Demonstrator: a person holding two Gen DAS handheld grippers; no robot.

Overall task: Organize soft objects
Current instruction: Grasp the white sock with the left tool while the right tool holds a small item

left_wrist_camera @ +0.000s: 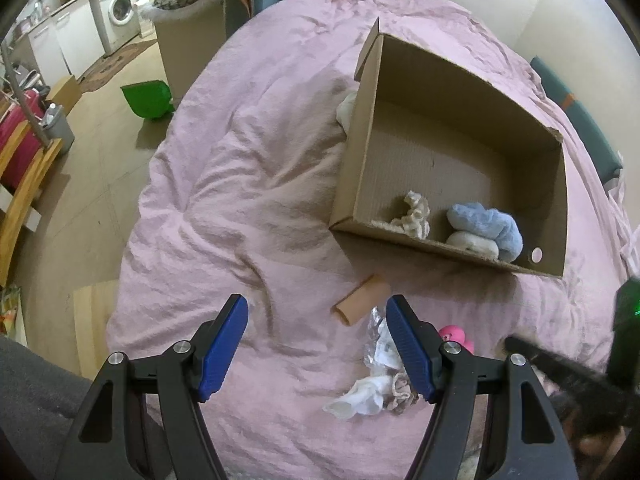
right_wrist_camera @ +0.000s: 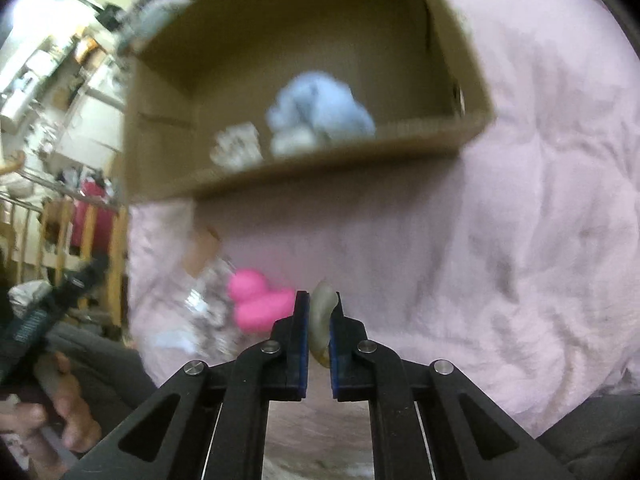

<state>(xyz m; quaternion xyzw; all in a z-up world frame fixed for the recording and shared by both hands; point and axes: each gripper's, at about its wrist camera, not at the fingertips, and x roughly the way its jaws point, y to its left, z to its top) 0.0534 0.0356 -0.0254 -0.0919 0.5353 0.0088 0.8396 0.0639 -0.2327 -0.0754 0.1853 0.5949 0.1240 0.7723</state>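
The right claw (right_wrist_camera: 319, 320), low centre of its frame, had its jaws pressed onto a small pale, translucent soft piece (right_wrist_camera: 322, 320) standing upright between the pads. The cardboard box (right_wrist_camera: 320, 160) lay straight beyond it, toward the top of the frame, opening upward, a blue plush (right_wrist_camera: 320, 112) already inside. The left claw (left_wrist_camera: 316, 344) hung half open and empty over the pink bedspread (left_wrist_camera: 240, 200), with a white sock (left_wrist_camera: 360, 400) near its right pad. A pink rubber duck (right_wrist_camera: 256, 300) sat just left of the right claw. A washing machine (left_wrist_camera: 120, 12) stood at upper left.
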